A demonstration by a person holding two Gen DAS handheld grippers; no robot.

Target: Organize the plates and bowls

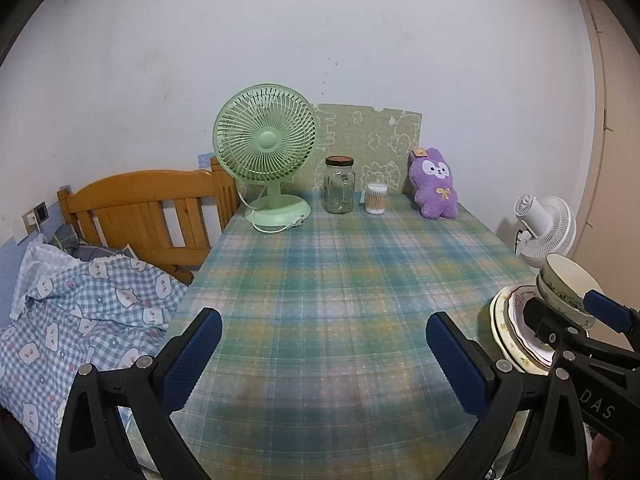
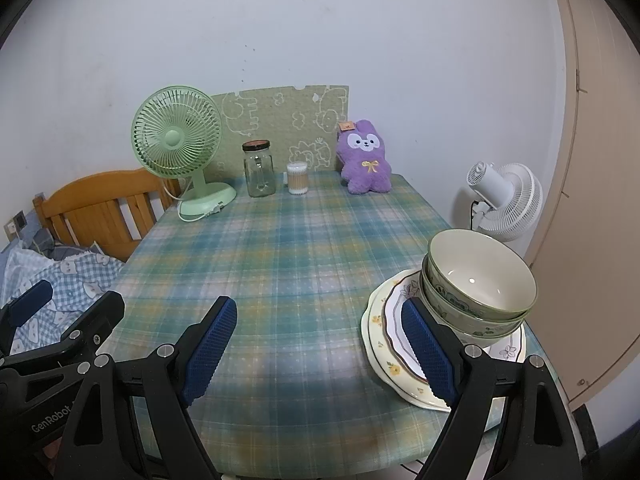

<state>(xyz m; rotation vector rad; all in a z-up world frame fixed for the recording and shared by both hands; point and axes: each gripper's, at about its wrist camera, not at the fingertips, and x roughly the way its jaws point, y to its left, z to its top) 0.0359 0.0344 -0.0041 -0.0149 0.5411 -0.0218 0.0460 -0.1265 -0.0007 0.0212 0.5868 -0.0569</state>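
My left gripper [image 1: 324, 354] hangs over the plaid table [image 1: 340, 264] with its jaws spread wide and nothing between them. My right gripper [image 2: 320, 346] is released too, jaws apart over bare cloth; its right finger [image 2: 430, 354] sits just in front of the plates [image 2: 384, 344], and I cannot tell whether it touches their rim.

The dishes stand at about 4 o'clock on the table, near its right edge: two bowls [image 2: 480, 280] nested one in the other, resting on the stacked plates.

Along the far edge, from 11 to 1 o'clock, stand a green fan [image 2: 178, 140], a jar [image 2: 259, 170], a tub of swabs [image 2: 297, 178] and a purple plush [image 2: 365, 160]. A white fan [image 2: 506, 200] stands off the table at 2 o'clock. A bed [image 1: 92, 296] lies at 9 o'clock.
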